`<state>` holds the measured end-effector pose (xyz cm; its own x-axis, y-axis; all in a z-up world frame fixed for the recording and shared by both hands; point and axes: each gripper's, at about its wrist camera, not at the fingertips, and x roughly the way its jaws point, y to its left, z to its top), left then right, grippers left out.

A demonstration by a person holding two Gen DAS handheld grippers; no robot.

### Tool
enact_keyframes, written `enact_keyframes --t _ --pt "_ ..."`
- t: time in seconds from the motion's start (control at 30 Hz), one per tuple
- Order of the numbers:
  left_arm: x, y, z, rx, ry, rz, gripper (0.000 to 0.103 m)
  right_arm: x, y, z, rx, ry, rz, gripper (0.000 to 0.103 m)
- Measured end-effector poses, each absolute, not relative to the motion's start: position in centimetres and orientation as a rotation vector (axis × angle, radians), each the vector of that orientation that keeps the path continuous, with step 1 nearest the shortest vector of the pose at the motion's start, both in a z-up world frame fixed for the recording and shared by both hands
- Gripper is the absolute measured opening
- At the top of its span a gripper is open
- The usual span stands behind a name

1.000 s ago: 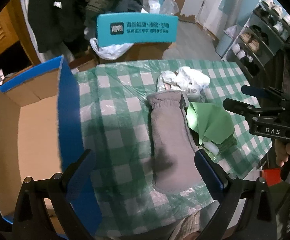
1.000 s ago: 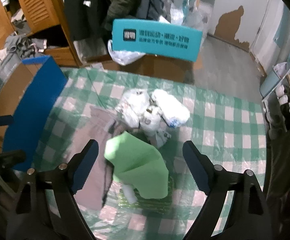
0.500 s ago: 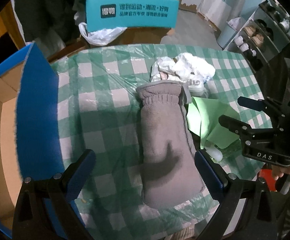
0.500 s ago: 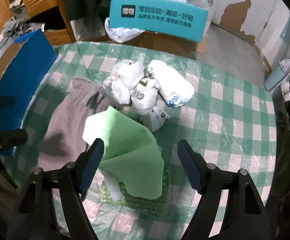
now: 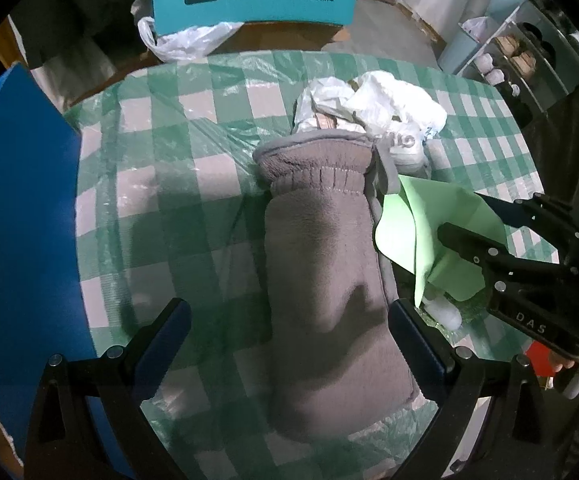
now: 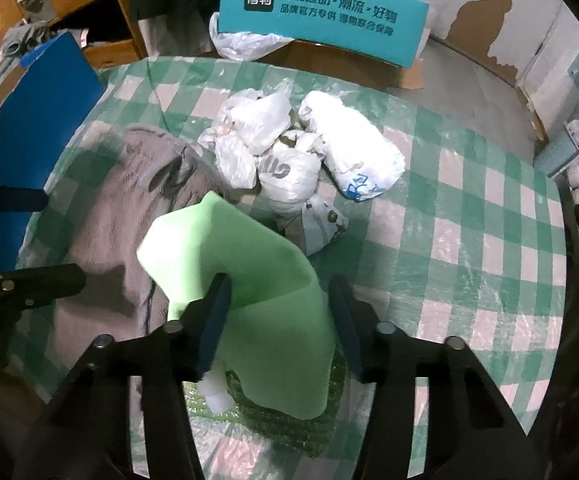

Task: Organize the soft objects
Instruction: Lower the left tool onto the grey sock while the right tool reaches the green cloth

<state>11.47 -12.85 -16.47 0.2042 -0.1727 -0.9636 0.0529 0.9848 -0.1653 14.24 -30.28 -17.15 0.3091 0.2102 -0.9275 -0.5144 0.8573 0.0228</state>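
A grey fleece mitten (image 5: 329,264) lies lengthwise on the green checked table; it also shows in the right wrist view (image 6: 101,216). My left gripper (image 5: 289,332) is open, its fingers on either side of the mitten's lower half. A light green foam sheet (image 6: 257,304) lies folded beside the mitten, also seen in the left wrist view (image 5: 429,220). My right gripper (image 6: 279,304) straddles the green sheet with its jaws partly closed around the fold. A pile of knotted white plastic bags (image 6: 297,156) sits behind both.
An open cardboard box with a blue flap (image 5: 21,240) stands at the table's left edge. A teal-lidded carton (image 6: 321,12) and a white bag stand behind the table. A small white bottle (image 6: 217,396) and green mesh lie under the foam sheet. A shoe rack (image 5: 529,52) stands at the far right.
Both grippers have moved forward and down. The left one now brackets the mitten. The right gripper's jaws have narrowed around the green sheet.
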Motion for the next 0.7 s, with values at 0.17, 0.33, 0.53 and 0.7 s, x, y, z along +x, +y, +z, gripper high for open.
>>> enact_keyframes --t 0.17,0.33,0.53,0.7 --pt "11.8 -13.0 -17.8 -0.126 1.403 -0.167 0.072 14.4 -30.3 -17.5 -0.302 1.177 0.495 0.025" --pt "11.8 -12.6 -18.7 -0.200 1.431 -0.200 0.034 14.4 -30.5 -17.2 -0.282 1.172 0.498 0.016" --pt "11.6 -12.6 -17.9 -0.192 1.393 -0.219 0.018 14.4 -30.5 -16.3 -0.226 1.173 0.537 0.014" --pt "11.3 -12.1 -17.1 -0.161 1.372 -0.199 0.016 14.0 -29.8 -15.6 -0.212 1.169 0.560 0.012"
